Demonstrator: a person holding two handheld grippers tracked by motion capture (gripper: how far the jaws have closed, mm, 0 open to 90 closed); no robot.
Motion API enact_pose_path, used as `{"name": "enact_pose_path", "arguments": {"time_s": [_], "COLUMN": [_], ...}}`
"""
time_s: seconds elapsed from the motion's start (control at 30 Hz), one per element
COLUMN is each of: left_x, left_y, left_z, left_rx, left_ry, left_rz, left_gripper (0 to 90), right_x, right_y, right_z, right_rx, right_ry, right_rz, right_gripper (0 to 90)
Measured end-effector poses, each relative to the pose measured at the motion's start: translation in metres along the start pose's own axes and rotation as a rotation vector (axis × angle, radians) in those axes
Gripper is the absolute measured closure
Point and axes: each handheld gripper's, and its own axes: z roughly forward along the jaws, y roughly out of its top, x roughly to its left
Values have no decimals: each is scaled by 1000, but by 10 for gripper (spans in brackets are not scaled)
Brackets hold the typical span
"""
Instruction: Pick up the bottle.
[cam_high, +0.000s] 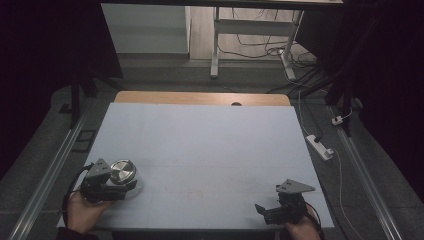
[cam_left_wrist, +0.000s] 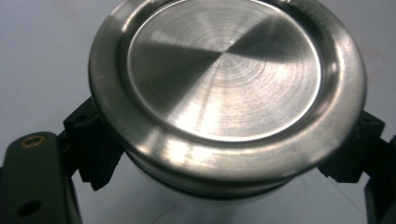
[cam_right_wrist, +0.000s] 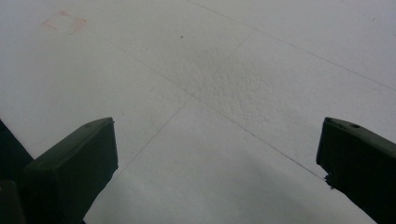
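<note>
My left gripper (cam_high: 116, 187) is pinching the jar (cam_left_wrist: 224, 186) just under its steel lid (cam_left_wrist: 224, 79), at the near left corner of the table (cam_high: 200, 145). My right gripper (cam_high: 270, 212) hangs spread over bare table at the near right. My worry: the jaws bear on smooth, rounded sides, so a tilt could let the jar slide out or tip.

jar (cam_high: 123, 171) on table (cam_high: 210, 145), near-left corner

A pale tabletop (cam_high: 210, 145) carries a steel-lidded jar (cam_high: 123, 171) standing upright near its front left corner.
</note>
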Motion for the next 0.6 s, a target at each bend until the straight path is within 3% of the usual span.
{"name": "enact_pose_path", "arguments": {"time_s": [0.6], "left_x": [-14], "left_y": [39], "left_z": [12], "left_rx": [-27], "left_ry": [-67], "left_rz": [82], "left_gripper": [153], "right_x": [0], "right_y": [0], "right_z": [0], "right_rx": [-2], "right_ry": [-2], "right_rz": [5], "right_gripper": [0]}}
